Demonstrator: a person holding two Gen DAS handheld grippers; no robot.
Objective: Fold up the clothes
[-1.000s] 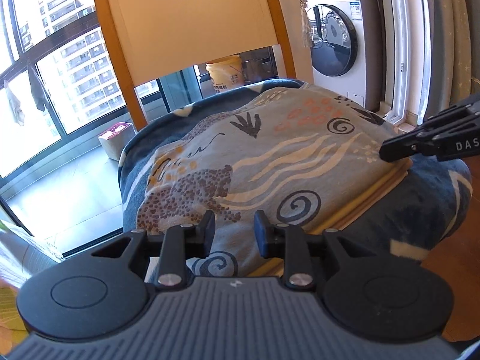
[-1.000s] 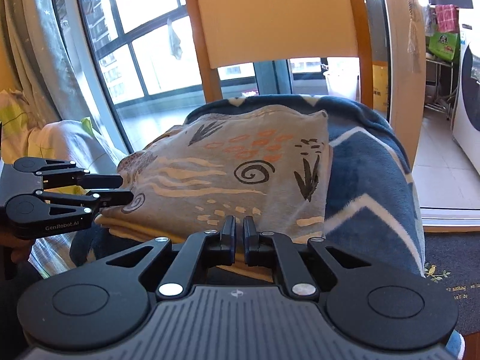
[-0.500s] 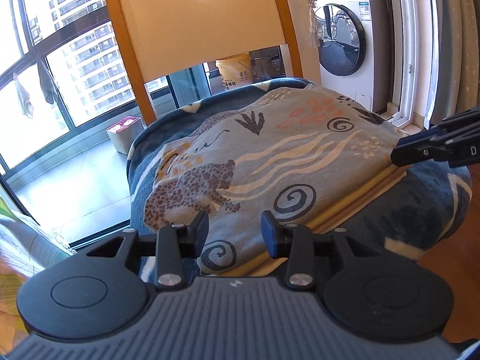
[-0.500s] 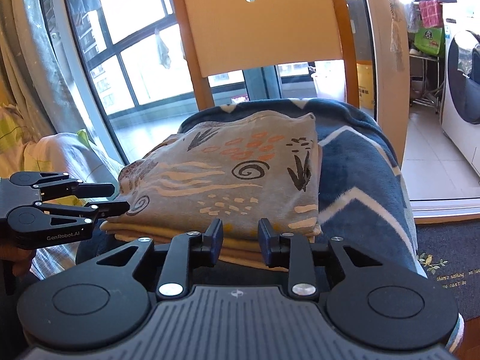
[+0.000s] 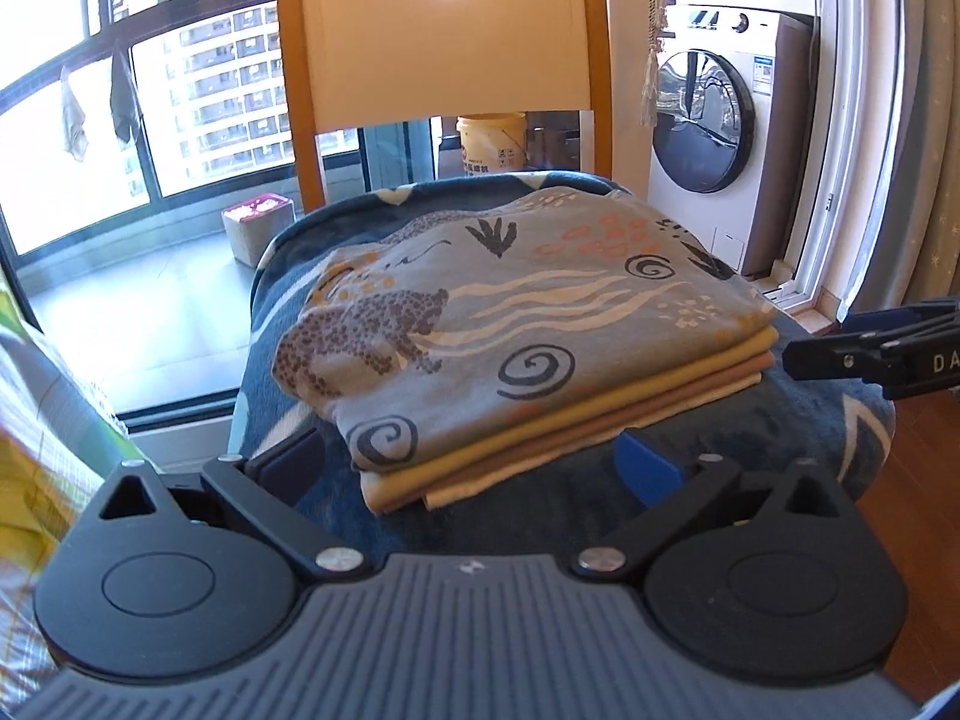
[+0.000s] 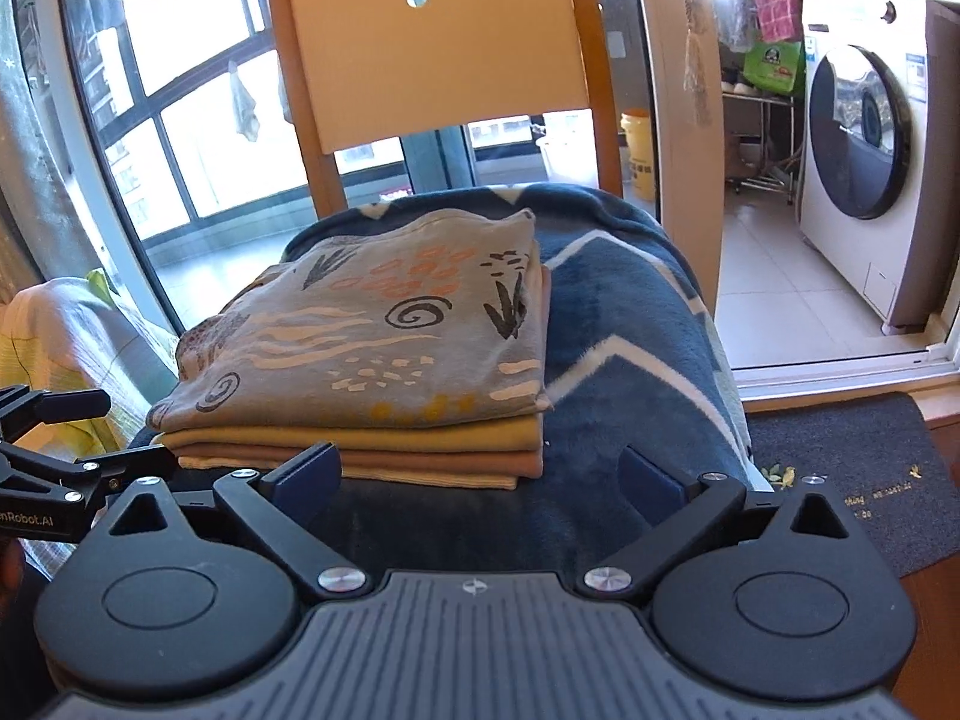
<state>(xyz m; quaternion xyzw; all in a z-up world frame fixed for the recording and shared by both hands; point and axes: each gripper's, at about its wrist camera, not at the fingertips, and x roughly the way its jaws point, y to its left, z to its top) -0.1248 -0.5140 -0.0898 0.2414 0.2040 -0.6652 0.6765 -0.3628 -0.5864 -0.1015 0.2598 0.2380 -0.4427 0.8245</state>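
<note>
A folded grey patterned garment (image 5: pixel 516 312) (image 6: pixel 372 324) tops a small stack of folded yellow and tan clothes (image 5: pixel 540 456) (image 6: pixel 360 450). The stack rests on a dark blue blanket (image 5: pixel 750 432) (image 6: pixel 624 336) draped over a wooden chair seat. My left gripper (image 5: pixel 474 465) is open, pulled back from the stack's near corner, with nothing between its fingers. My right gripper (image 6: pixel 477 474) is also open and empty, just short of the stack's front edge. Each gripper shows in the other's view: the right gripper (image 5: pixel 876 351) at the right edge, the left gripper (image 6: pixel 66 450) at the left edge.
The wooden chair back (image 5: pixel 444 30) (image 6: pixel 432 42) rises behind the stack. A washing machine (image 5: pixel 714 138) (image 6: pixel 870 180) stands to the right, with a yellow bucket (image 5: pixel 492 141) behind the chair. Large windows (image 5: pixel 90 120) fill the left. A dark doormat (image 6: pixel 852 468) lies on the floor.
Both grippers opened wide and drew back from the folded stack. The right gripper went from shut to open; the left widened from a narrow gap.
</note>
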